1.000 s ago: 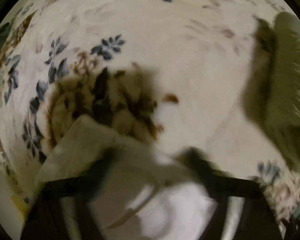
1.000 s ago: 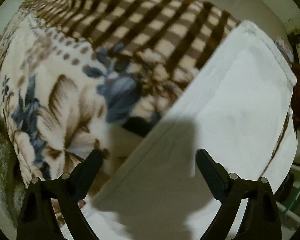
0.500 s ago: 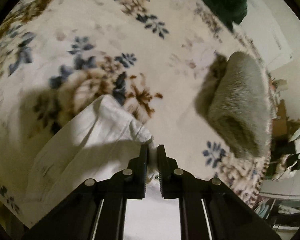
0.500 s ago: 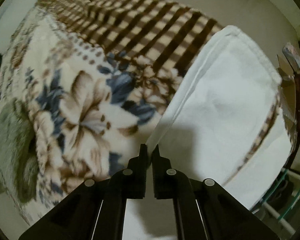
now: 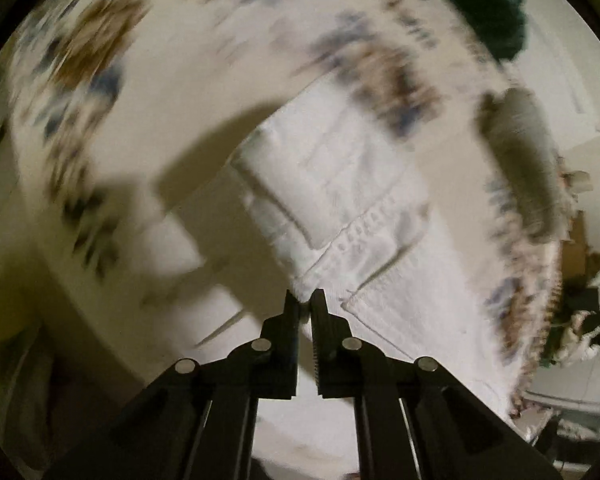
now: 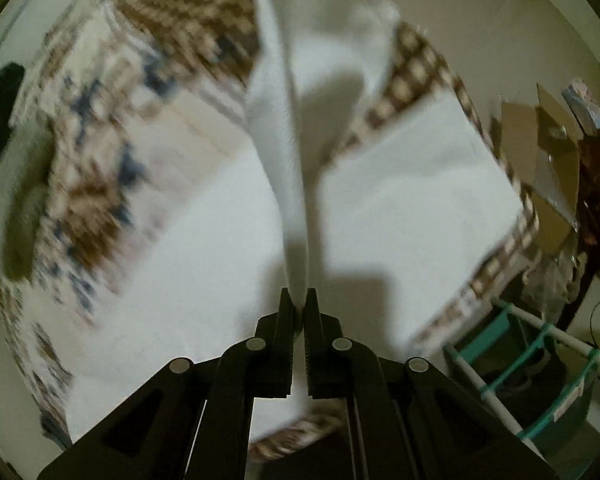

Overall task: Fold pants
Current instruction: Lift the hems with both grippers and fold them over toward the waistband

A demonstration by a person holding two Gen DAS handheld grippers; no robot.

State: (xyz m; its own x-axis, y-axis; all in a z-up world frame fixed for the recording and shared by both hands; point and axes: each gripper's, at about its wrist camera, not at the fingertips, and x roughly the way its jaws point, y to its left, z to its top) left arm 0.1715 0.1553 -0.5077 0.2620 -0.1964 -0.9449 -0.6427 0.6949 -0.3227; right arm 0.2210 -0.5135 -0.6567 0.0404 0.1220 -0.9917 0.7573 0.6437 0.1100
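Observation:
The white pants (image 5: 360,200) lie on a floral blanket (image 5: 172,92). My left gripper (image 5: 305,300) is shut on a corner of the white pants near a pocket seam and holds it above the blanket. My right gripper (image 6: 298,298) is shut on another edge of the white pants (image 6: 284,140), which rise taut from the jaws in a lifted strip. More white cloth (image 6: 412,184) lies spread below it. Both views are blurred.
A grey-green folded towel (image 5: 528,160) lies on the blanket to the right. A dark green garment (image 5: 484,4) sits at the far edge. Cardboard (image 6: 548,160) and a teal-and-white rack (image 6: 532,360) stand beside the bed; the blanket's checked border (image 6: 420,72) hangs there.
Both grippers closed on the pants about half a second ago and have since lifted the cloth off the blanket. The views have swung and blurred.

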